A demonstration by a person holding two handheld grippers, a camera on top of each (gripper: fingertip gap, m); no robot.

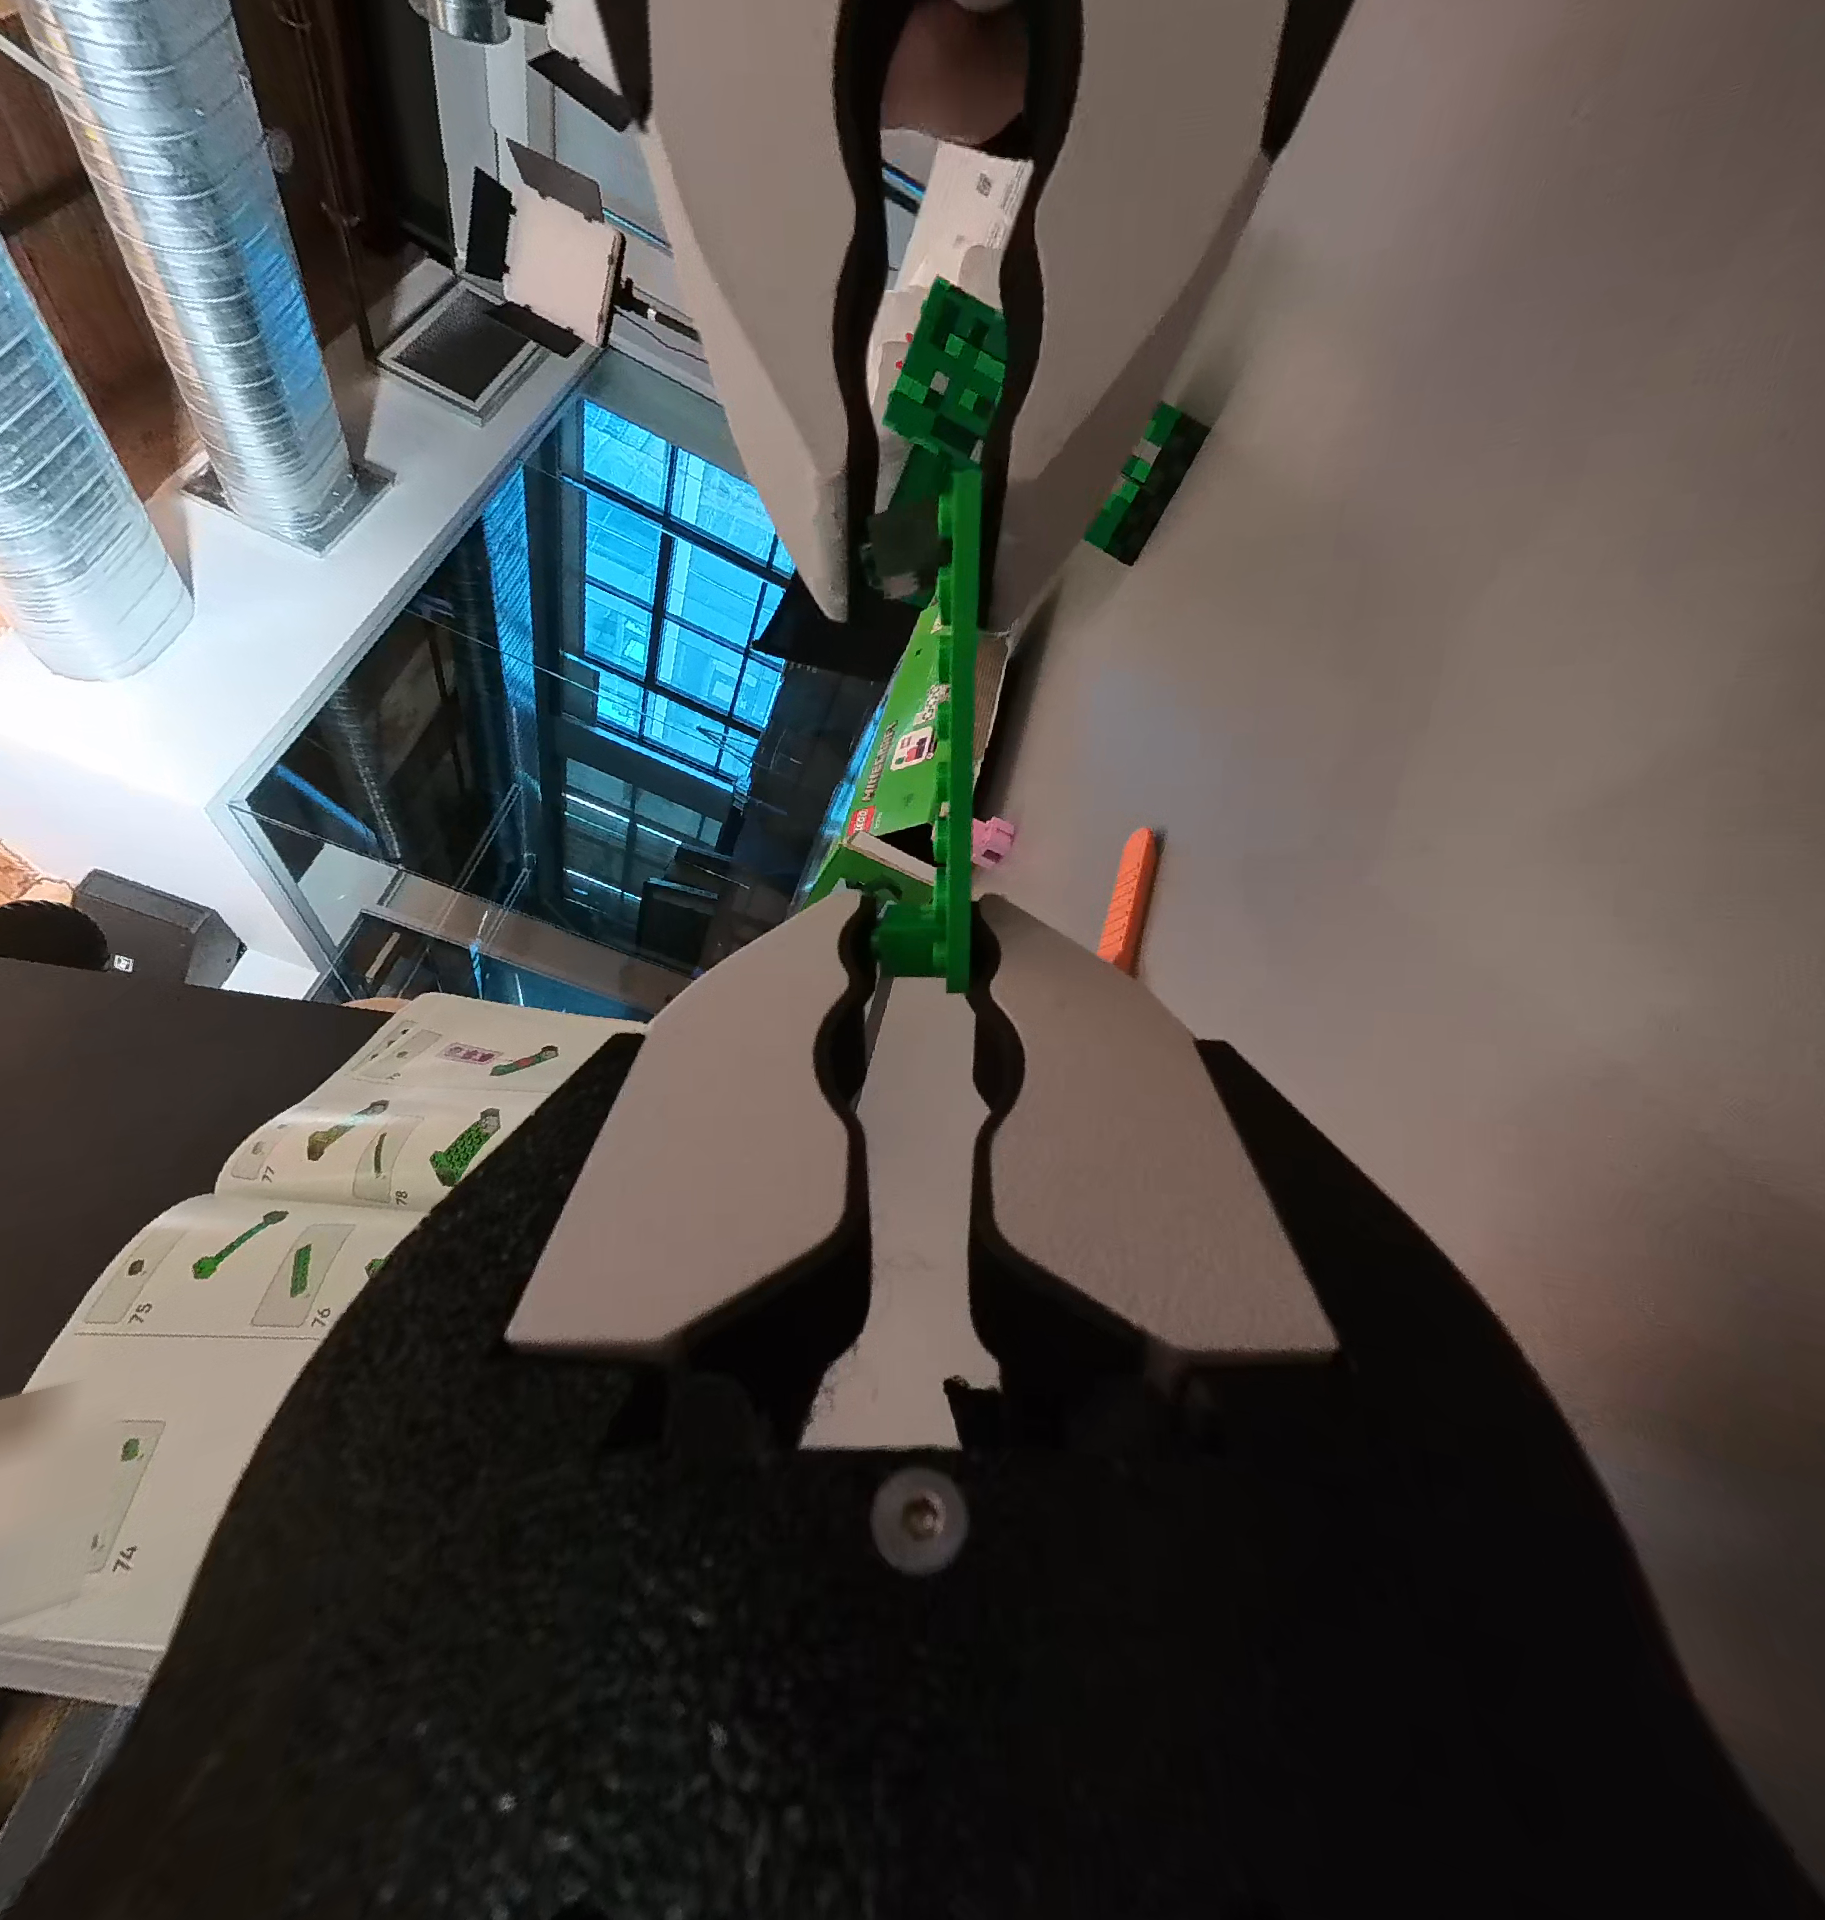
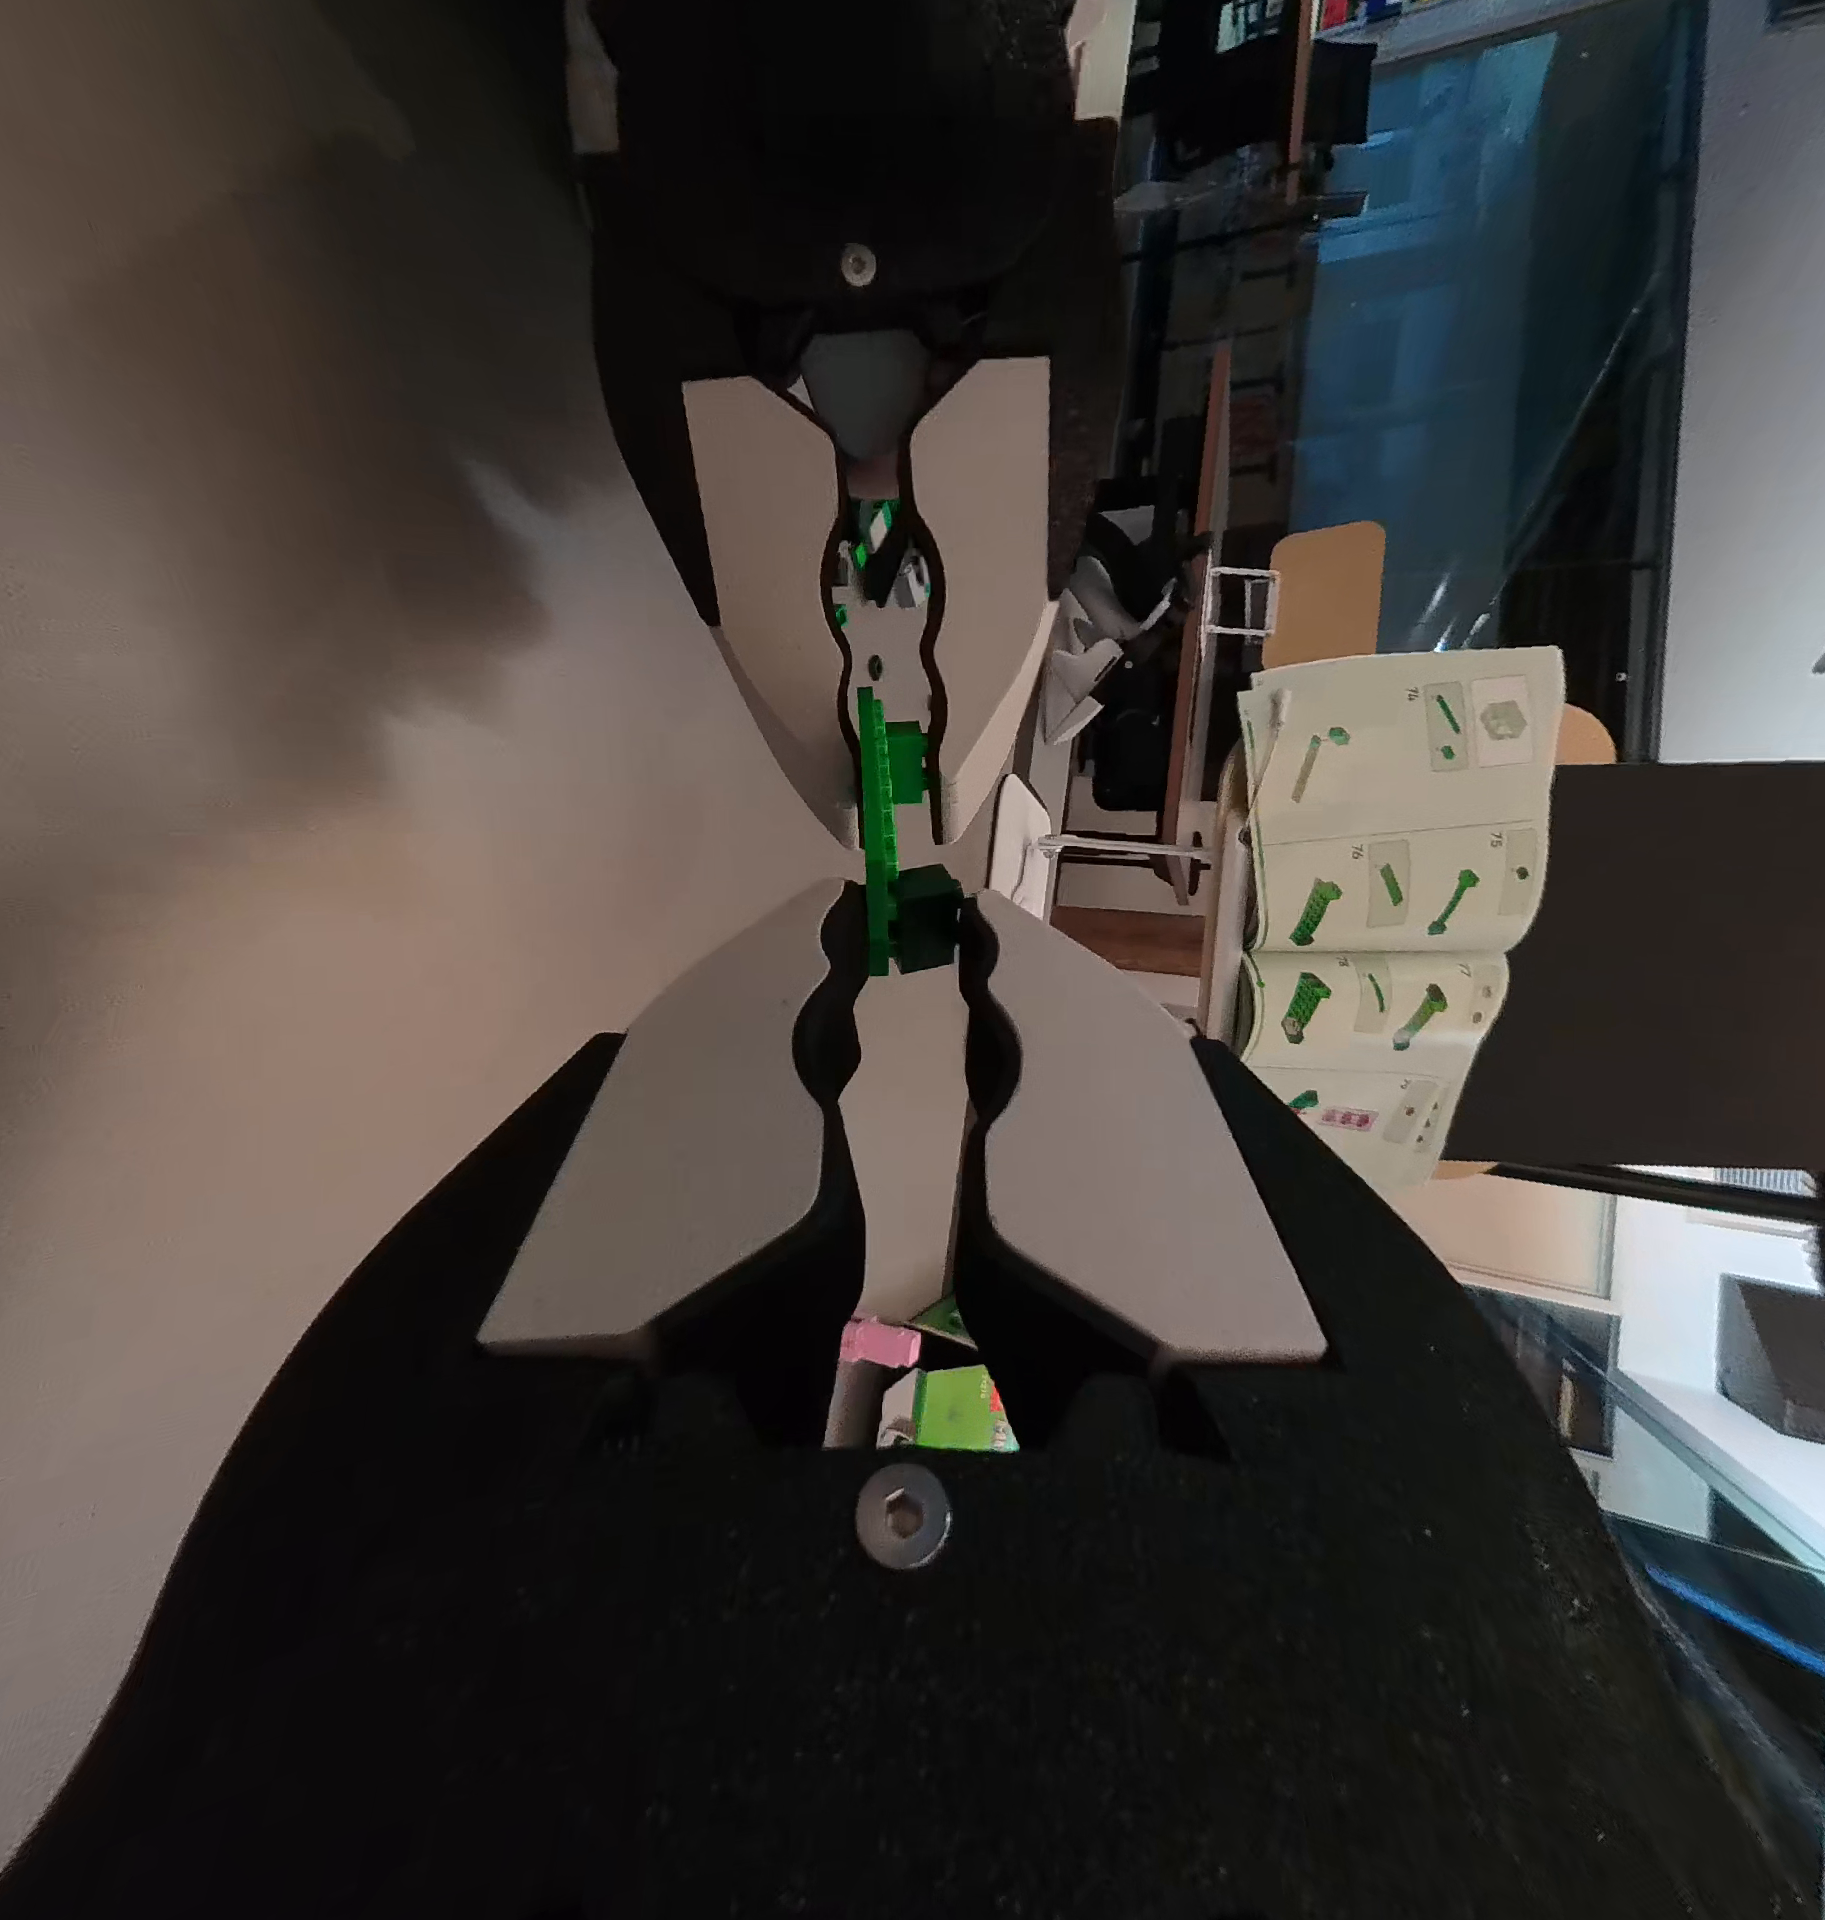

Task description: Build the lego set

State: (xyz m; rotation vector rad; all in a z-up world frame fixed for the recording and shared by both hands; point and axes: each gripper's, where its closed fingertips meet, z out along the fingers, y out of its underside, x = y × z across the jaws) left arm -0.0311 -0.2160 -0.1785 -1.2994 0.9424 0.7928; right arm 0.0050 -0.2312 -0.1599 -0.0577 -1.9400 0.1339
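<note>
Both grippers hold one long green plate (image 1: 962, 727) between them, end to end, above the white table (image 1: 1510, 935). My left gripper (image 1: 918, 935) is shut on one end, where a small green piece sits on the plate. My right gripper (image 2: 913, 925) is shut on the other end, over a dark green brick (image 2: 929, 920) fixed to the plate (image 2: 875, 790). The right gripper (image 1: 929, 561) faces me in the left wrist view, and the left gripper (image 2: 892, 821) faces me in the right wrist view.
A built green blocky head (image 1: 949, 364) and a green-and-black block (image 1: 1147, 488) stand on the table. A green set box (image 1: 897, 769), a pink piece (image 1: 994, 840) and an orange separator tool (image 1: 1131, 899) lie nearby. An open instruction booklet (image 1: 264, 1247) is propped up (image 2: 1396, 862). Spacing between my two grippers at the tips: around 5 centimetres.
</note>
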